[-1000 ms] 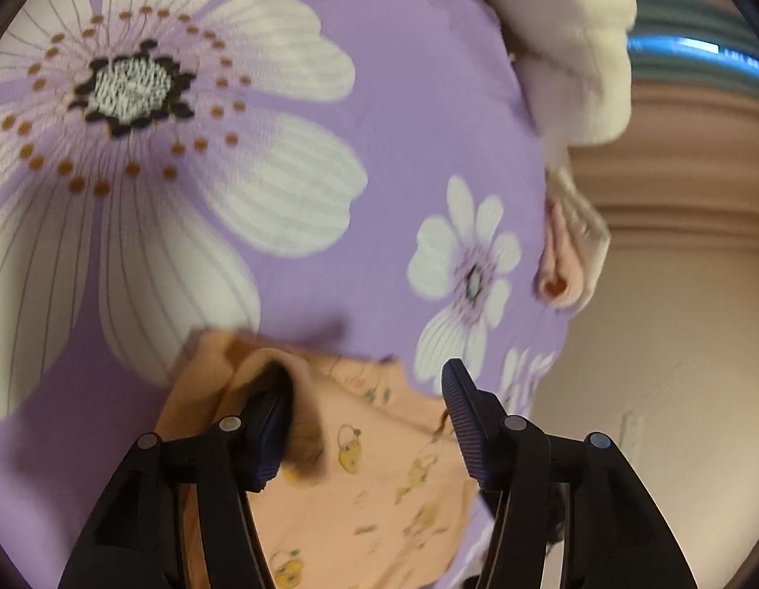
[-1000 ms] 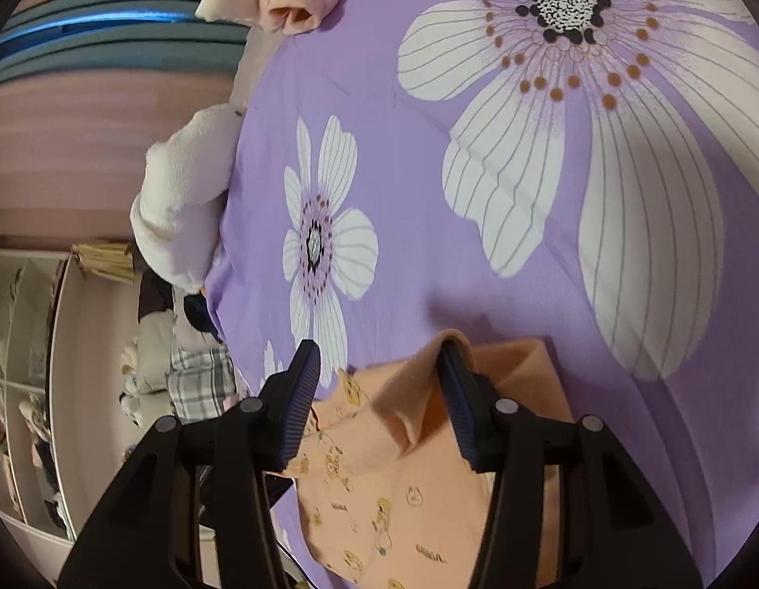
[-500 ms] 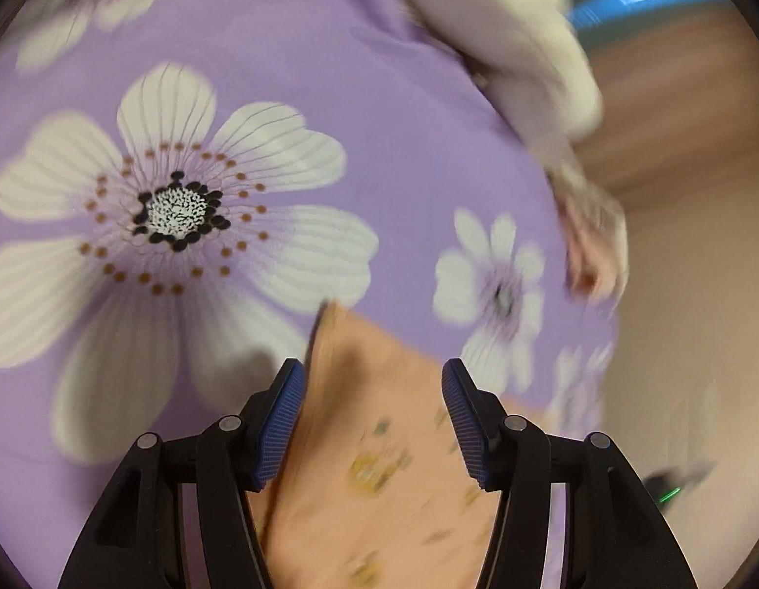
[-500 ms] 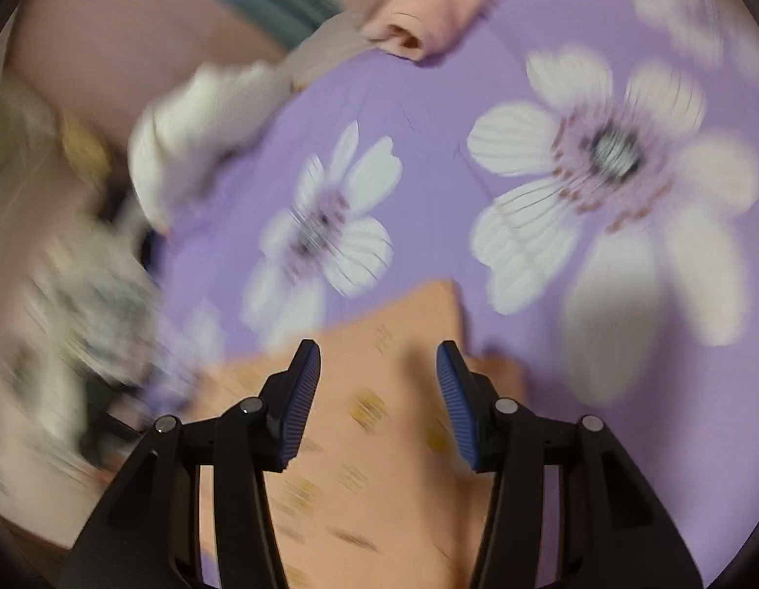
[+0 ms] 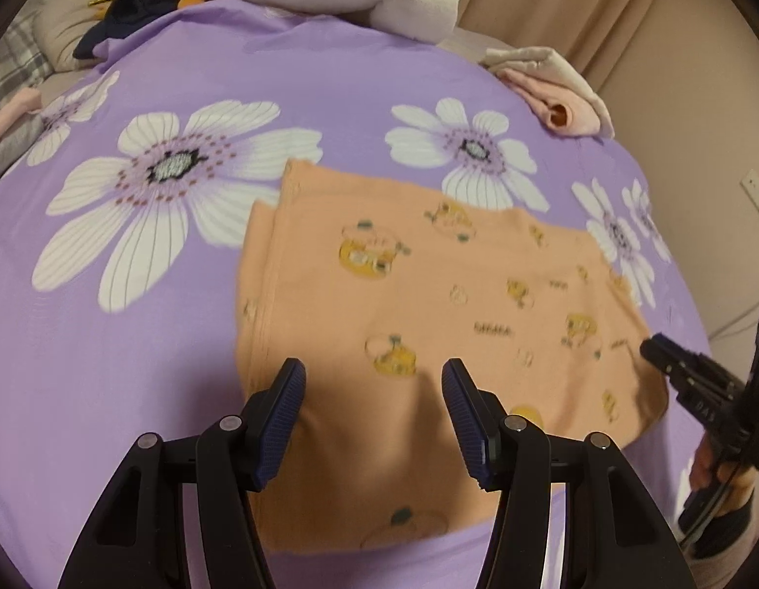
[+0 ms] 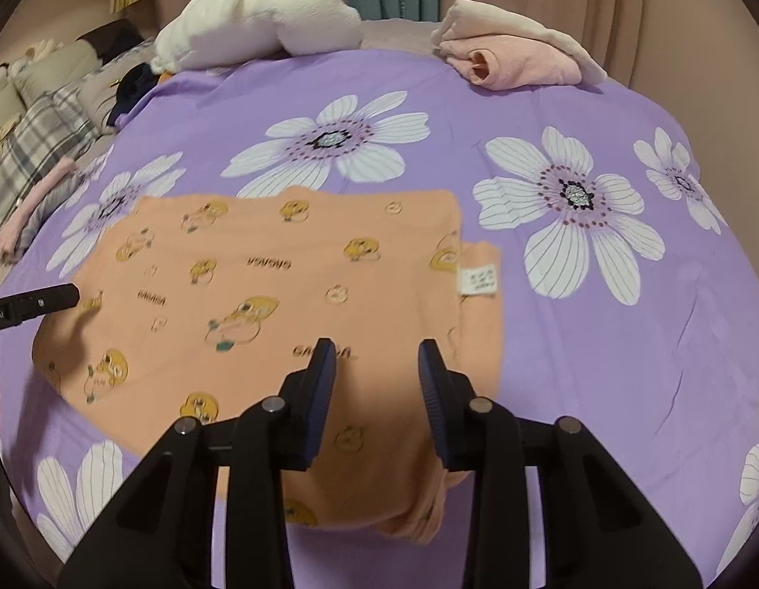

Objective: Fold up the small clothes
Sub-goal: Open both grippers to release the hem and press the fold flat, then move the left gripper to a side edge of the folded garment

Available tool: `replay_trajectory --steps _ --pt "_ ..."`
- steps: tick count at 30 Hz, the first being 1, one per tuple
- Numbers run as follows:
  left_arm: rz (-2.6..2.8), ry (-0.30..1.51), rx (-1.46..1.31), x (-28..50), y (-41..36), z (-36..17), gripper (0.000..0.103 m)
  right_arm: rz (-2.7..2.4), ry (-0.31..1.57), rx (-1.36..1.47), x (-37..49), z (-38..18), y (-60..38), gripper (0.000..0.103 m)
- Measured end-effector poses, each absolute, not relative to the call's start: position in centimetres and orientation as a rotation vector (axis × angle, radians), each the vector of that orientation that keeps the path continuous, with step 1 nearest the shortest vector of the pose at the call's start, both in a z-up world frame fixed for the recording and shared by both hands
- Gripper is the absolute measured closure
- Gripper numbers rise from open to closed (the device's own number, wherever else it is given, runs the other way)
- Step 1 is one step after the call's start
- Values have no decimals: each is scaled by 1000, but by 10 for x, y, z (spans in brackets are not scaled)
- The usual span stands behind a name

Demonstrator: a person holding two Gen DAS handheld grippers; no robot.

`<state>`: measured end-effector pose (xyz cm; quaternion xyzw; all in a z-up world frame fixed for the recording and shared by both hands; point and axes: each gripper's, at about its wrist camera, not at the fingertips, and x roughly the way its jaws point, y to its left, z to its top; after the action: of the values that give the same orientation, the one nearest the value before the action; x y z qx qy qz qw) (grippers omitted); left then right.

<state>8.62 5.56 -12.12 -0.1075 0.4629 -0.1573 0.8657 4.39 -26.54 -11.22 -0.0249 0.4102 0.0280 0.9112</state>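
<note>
The orange printed garment [image 6: 261, 309], lying flat on the purple flowered bed [image 6: 600, 343], looks light, limp and wrinkle-prone, best pinched at edge or corner; left gripper [image 5: 372, 392] jaws apart, right gripper [image 6: 377, 373] jaws just narrowing, both empty.

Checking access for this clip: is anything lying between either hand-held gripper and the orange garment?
Nothing visible does. The orange garment lies flat on the purple sheet, directly beneath the left hand-held gripper and the right hand-held gripper.
</note>
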Motion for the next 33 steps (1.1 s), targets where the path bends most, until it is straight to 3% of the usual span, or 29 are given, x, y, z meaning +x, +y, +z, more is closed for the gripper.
replay_trajectory --steps 9,33 --pt "-327 978 -249 69 62 -134 47 65 888 -78 34 -130 -258 75" --pt "-360 965 -381 18 93 -145 47 102 961 -22 1 -147 -277 75"
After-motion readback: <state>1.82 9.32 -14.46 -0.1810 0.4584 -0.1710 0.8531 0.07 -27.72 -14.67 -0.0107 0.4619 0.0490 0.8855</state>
